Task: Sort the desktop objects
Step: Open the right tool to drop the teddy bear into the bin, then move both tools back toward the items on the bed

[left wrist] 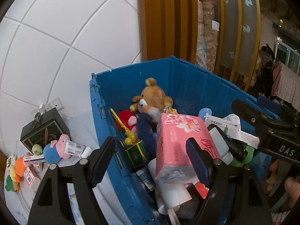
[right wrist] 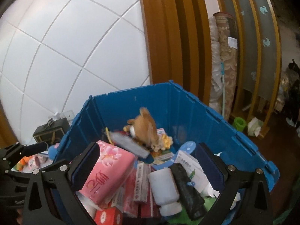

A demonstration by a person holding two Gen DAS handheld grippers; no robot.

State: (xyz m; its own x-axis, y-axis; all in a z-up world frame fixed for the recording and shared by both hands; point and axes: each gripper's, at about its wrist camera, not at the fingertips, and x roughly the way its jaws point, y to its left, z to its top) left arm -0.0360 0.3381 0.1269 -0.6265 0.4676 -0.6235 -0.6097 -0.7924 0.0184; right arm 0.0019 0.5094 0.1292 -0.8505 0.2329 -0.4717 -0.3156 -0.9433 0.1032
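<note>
Bear toy behind pink tissue pack, w/ bottle alongside, blue crate.

Blue crate heaped nearly to the rim: pink tissue pack, white bottle, black pouch and boxes crowding the near half. Open room only at the far corner behind the plush bear. Left of the crate, bench cluttered with toys, small boxes, a black box; narrow bare strip alongside the crate wall.
</note>
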